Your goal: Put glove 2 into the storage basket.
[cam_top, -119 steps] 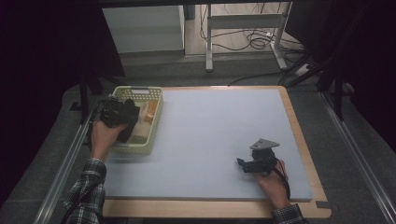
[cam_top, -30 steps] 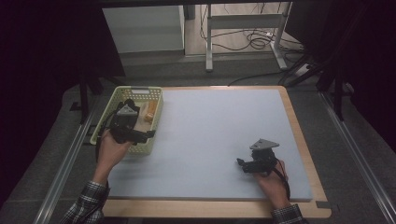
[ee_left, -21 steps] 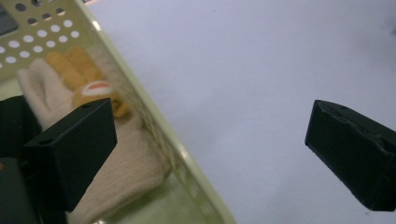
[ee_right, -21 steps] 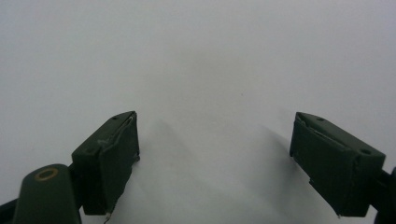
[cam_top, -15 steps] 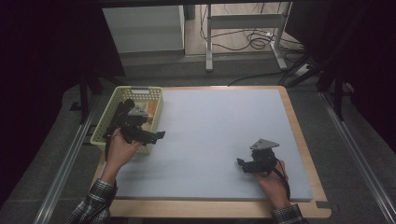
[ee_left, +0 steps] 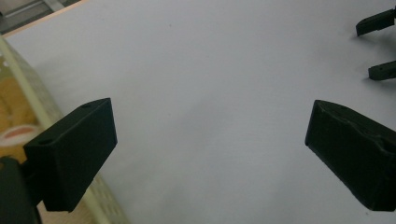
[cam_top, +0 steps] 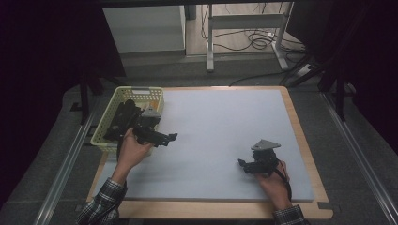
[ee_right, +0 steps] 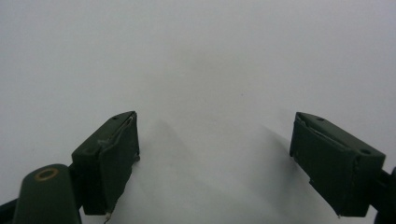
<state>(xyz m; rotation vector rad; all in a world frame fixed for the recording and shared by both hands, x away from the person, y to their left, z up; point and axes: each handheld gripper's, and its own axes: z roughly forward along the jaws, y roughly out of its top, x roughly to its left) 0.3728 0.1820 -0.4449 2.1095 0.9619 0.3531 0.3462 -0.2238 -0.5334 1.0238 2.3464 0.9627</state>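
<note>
A: How are the claws held?
B: The left claw (cam_top: 170, 137) is held with jaws wide apart and empty beside the basket (cam_top: 107, 136) at the table's (cam_top: 225, 122) left edge. The right claw (cam_top: 242, 165), jaws also apart, is rested near the front right corner.
A: What is seen in the basket?
B: Its contents are largely hidden by the hand; something yellow-brown is glimpsed in the left gripper view.

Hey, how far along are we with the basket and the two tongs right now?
Done: nothing visible; no item lies on the pale grey mat. In hand: the left tongs hang open and empty beside the pale green plastic mesh basket, with its yellowish contents inside. The right tongs rest open on the mat. Left: probably the whole job.
</note>
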